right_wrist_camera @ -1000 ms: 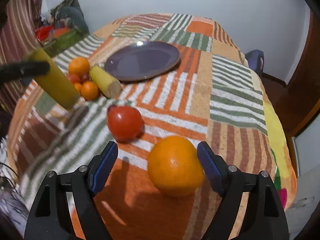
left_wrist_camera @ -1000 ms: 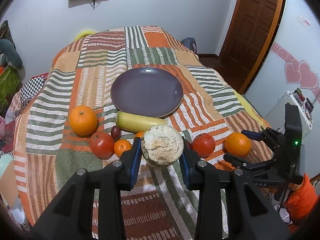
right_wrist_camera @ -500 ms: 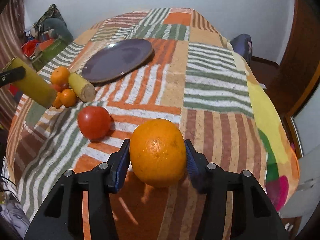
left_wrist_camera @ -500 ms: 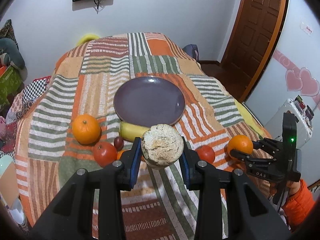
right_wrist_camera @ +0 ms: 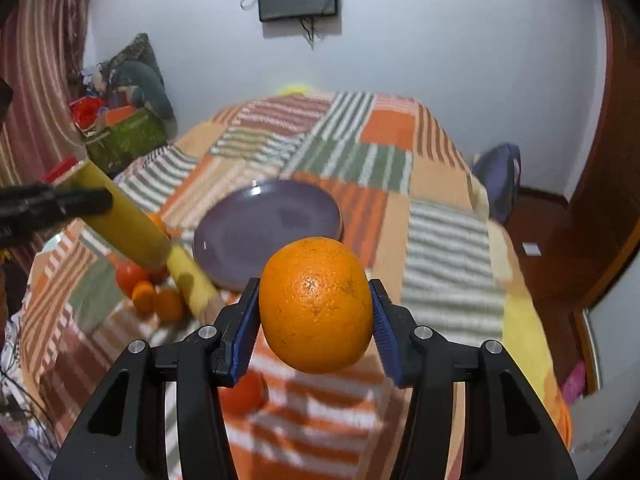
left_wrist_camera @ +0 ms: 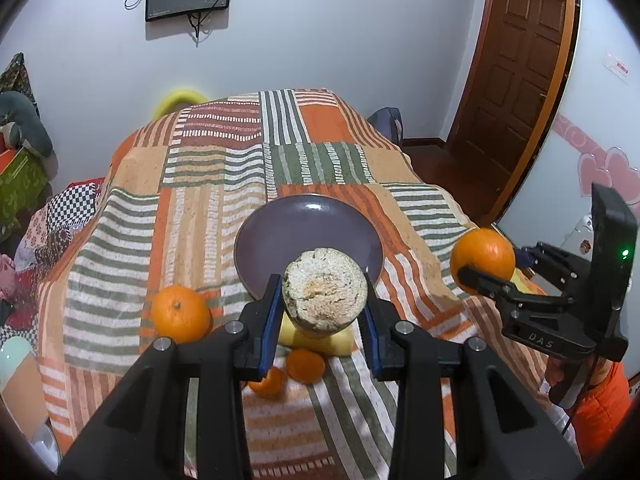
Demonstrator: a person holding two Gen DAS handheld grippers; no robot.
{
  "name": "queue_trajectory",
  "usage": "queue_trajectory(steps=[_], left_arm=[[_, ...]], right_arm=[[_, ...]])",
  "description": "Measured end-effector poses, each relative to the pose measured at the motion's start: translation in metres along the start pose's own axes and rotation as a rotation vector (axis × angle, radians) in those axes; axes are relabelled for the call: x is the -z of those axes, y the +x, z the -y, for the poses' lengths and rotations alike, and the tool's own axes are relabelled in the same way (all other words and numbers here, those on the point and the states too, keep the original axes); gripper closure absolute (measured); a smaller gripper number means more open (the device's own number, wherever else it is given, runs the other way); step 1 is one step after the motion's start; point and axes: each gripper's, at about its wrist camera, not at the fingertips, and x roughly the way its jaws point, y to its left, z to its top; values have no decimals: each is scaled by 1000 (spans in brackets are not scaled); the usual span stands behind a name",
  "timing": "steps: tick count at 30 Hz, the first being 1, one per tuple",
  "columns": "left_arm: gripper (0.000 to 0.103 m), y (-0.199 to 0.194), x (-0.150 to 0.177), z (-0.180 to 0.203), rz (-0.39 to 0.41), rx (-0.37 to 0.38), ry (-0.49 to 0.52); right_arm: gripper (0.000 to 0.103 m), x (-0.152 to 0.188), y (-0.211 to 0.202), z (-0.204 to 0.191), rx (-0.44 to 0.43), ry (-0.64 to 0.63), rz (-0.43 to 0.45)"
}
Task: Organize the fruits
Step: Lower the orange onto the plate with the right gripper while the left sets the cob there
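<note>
Since a second ago the right gripper (right_wrist_camera: 316, 316) has clamped and lifted the orange (right_wrist_camera: 316, 304), while the left gripper (left_wrist_camera: 322, 308) stays clamped on the yellow fruit (left_wrist_camera: 325, 295), with the purple plate (right_wrist_camera: 240, 236) at eleven o'clock, nearer the left.

one plate (left_wrist_camera: 308, 216), two yellow cylinders (left_wrist_camera: 324, 296), four oranges (left_wrist_camera: 180, 314), perhaps two tomatoes (right_wrist_camera: 128, 276)

Black right gripper (right_wrist_camera: 316, 316) with blue ribbed pads (right_wrist_camera: 245, 326), silver screws (right_wrist_camera: 207, 331); orange sleeve (left_wrist_camera: 598, 408).
</note>
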Motion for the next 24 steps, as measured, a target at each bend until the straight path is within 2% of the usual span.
queue_trajectory(steps=[11,18,24], left_arm=[[68,47,-20,-11,-47,-10,0],[68,80,-22,-15,-107,1,11],[68,107,-22,-20,-172,42,-7]], right_arm=[[55,-36,37,-14,-13,-55,34],[55,-43,69,-22,-20,-85,0],[55,-42,93,-24,-24,-99,-48]])
